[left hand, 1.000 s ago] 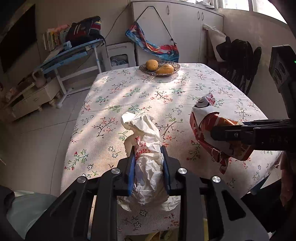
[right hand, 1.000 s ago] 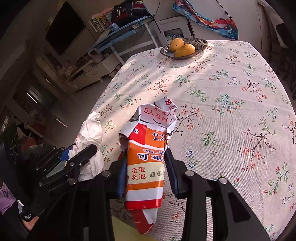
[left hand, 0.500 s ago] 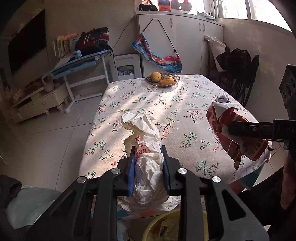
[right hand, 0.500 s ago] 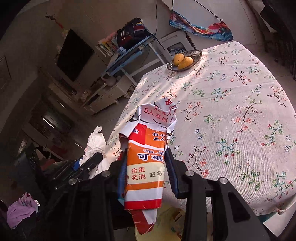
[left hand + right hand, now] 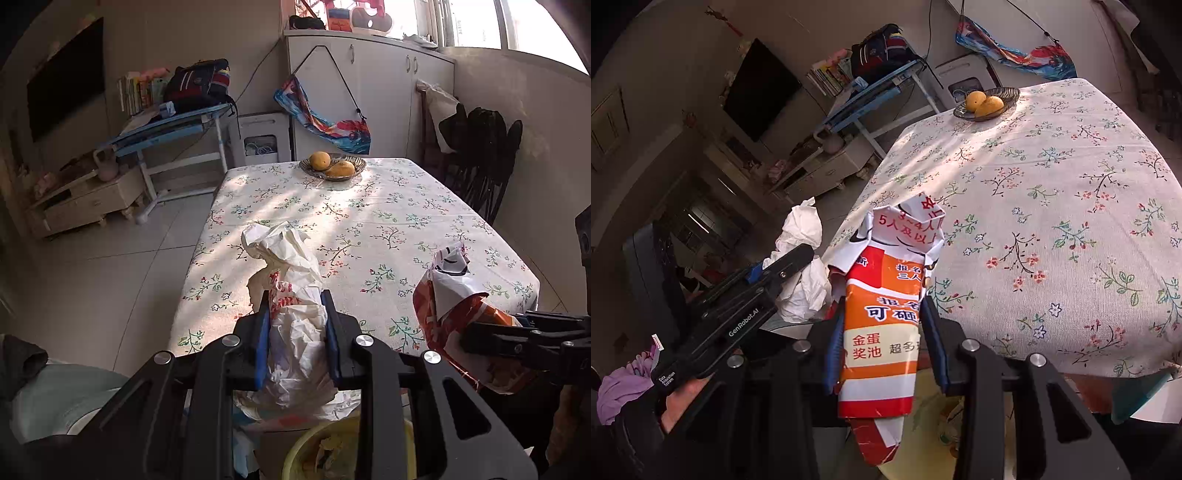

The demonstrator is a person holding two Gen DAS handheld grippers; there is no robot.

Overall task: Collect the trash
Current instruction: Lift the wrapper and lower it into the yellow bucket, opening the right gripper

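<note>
Your left tongs pinch a crumpled white plastic bag: the blue pads press its middle from both sides, its knotted top sticks out toward 12 o'clock past the fingertips, and its loose bottom hangs toward 6 o'clock behind them. Your right tongs pinch a folded orange-and-white printed paper wrapper in the same way, its white folded top pointing to 12 o'clock and its red-striped lower end dangling below the pads. In the left wrist view the wrapper and the right tongs sit at 3 o'clock of the bag, apart from it; in the right wrist view the bag and the left tongs lie at 9 o'clock of the wrapper, close beside it. Both pieces hang in the air near the front edge of the tabletop, which wears a flowered cloth. At its far end, toward 12 o'clock, a dish carries yellow fruit. Low down, at 6 o'clock beneath both tongs, you see part of a yellow bin with scraps in it.
</note>
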